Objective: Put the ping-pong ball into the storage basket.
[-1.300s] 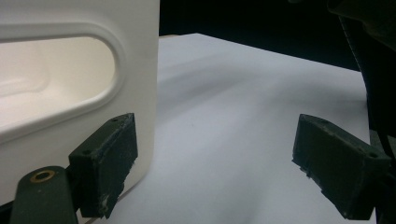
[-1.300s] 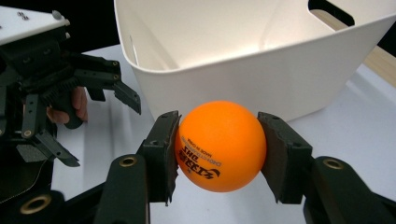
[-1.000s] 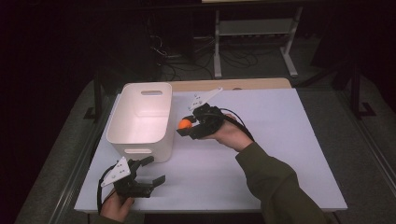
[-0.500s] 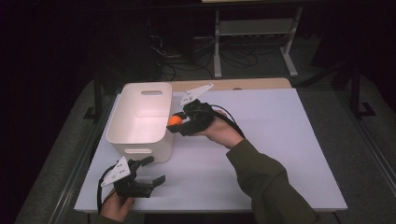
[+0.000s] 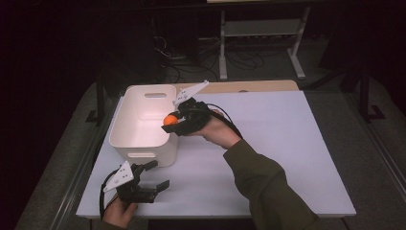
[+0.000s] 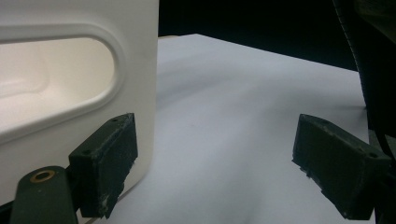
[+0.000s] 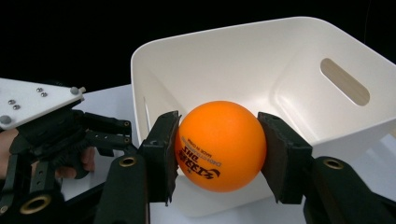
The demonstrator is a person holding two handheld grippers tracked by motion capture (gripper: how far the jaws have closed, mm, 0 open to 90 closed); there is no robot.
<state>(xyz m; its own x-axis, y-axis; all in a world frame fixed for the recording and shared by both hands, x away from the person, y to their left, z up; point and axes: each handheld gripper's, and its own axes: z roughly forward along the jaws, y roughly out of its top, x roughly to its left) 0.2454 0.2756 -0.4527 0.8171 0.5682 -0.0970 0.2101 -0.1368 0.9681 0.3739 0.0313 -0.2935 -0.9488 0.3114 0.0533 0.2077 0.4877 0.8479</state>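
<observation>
Right gripper [image 5: 173,122] is clamped on the orange ball [image 5: 170,120]. High view: the ball sits at the right-hand rim of the white bin [image 5: 143,122], over the edge where wall meets opening. The gripper comes in from the bin's right side, its long axis running roughly across the table toward the bin interior, grey plate on top. The bin's long axis runs away from the person, with a handle slot in the far wall. Left gripper [image 5: 152,176] is low at the near-left corner of the table [image 5: 287,143], jaws apart and empty, just in front of the bin's near wall. Right hand is clearly the nearer one to the drop spot; the left has no part in it.

Left gripper view: both pads [image 6: 109,161] spread wide, nothing between them, bare tabletop ahead. The bin's near wall with its handle slot [image 6: 56,79] stands just beside the left-side pad; touching or not, can't tell.

Right gripper view: ball [image 7: 219,145] pinched squarely between both pads, black print on its lower face. Bin cavity [image 7: 280,88] lies directly ahead and below, and it looks empty. The left gripper [image 7: 56,135] shows off to the side, beyond the bin.

Judgement: the bin opening lies straight along the jaw axis, so a short push forward past the rim, then release, should drop the ball inside. Letting go too early risks a bounce off the rim.
</observation>
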